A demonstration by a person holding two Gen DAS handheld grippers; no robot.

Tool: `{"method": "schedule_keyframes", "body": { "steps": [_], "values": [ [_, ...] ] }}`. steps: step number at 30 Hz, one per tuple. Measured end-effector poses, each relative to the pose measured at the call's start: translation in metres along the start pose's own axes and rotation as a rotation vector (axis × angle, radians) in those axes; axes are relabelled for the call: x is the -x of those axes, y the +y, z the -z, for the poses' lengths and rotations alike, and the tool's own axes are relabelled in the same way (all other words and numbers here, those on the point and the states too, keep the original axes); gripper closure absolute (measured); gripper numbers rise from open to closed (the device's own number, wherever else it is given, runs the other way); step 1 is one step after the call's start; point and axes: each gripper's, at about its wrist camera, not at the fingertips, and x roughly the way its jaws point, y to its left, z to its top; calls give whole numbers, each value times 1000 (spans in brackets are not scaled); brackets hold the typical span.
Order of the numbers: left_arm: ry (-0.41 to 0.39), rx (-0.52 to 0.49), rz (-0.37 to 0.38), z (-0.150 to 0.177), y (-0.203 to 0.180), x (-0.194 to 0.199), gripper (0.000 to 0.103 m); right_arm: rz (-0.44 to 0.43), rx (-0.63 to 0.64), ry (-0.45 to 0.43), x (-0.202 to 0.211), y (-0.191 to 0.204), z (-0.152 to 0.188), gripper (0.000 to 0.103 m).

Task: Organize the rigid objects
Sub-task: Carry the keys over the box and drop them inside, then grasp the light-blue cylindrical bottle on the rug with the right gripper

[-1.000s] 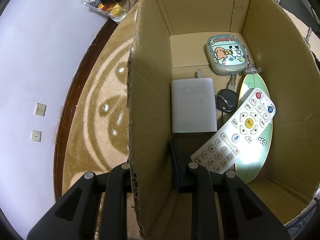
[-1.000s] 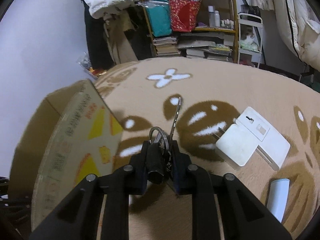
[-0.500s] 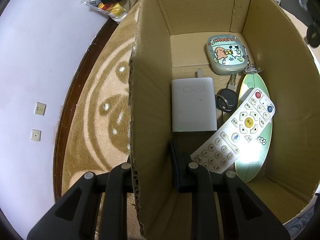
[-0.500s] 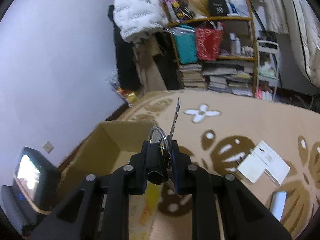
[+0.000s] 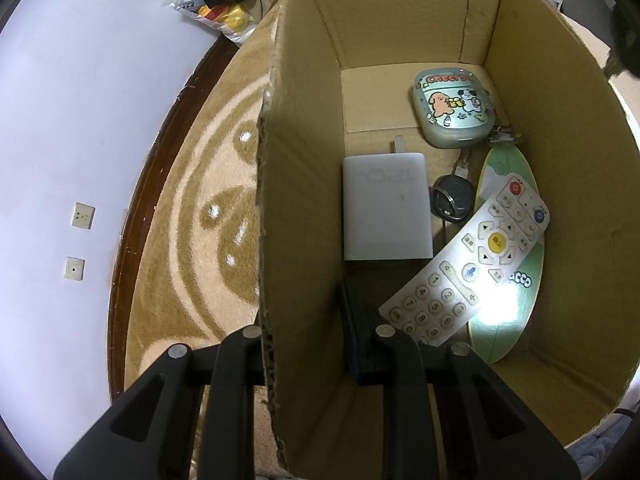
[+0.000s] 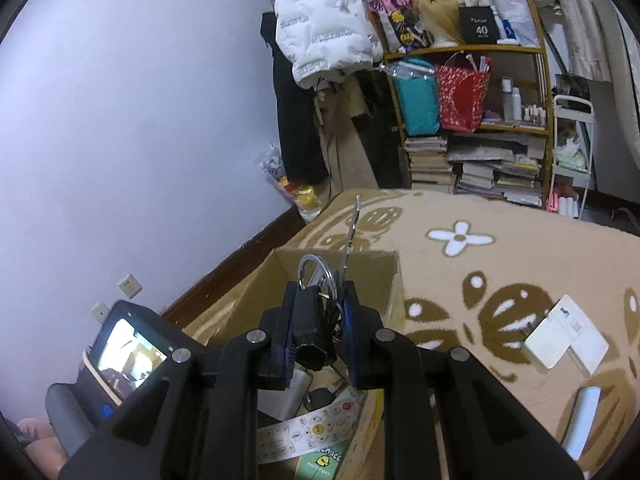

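1. Presently held in the right tool (image 6: 320, 332): a bunch of keys (image 6: 316, 320), jaws closed tight on the black fob, ring and one long key blade pointing forward and up past the fingertips.
2. Positioned above the cardboard box (image 6: 384, 280); open top directly below and slightly ahead of the right tool. Judged: a short drop straight down would land the keys inside.
3. Left tool (image 5: 316, 344) clamped nearly shut across the box's near side wall (image 5: 296, 240), one finger outside over the rug (image 5: 192, 248), one finger inside. Judged: steadying the box, so right hand is the one to deliver.
4. Box contents, lying flat on the bottom: white charger (image 5: 386, 208) at centre-left; black car key (image 5: 452, 200) just beside its right edge; white remote control (image 5: 468, 260) lying diagonally, partly on a green oval card (image 5: 516, 312); green cartoon case (image 5: 452, 108) toward the far end, with a small bunch of trinkets at its right corner; dark flat item under the inner finger, not identifiable.
5. Free floor space in the box: far-left corner, ahead of the charger.
6. Remaining outside on the rug: white adapter (image 6: 564, 336) and a white stick-shaped item (image 6: 580, 420), both well apart from the box.
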Motion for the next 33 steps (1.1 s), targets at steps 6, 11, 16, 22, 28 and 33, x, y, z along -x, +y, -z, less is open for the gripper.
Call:
{"method": "schedule_keyframes", "body": {
  "steps": [6,11,16,22,28,33],
  "values": [
    [1,11,15,1,4,1,84,-11,4,70,-18,1,15,83],
    [5,20,19,0,6,0,83,-7,16,107,-26,5,24,83],
    [3,21,21,0,7,-2,83,-8,20,130,-31,5,28,82],
    [-1,22,9,-1,5,-1,83,-1,43,91,-19,7,21,80],
    [-1,30,21,0,7,0,83,59,48,47,-7,0,14,43],
    [-10,27,11,-1,8,2,83,131,-26,8,11,-30,10,22]
  ]
}}
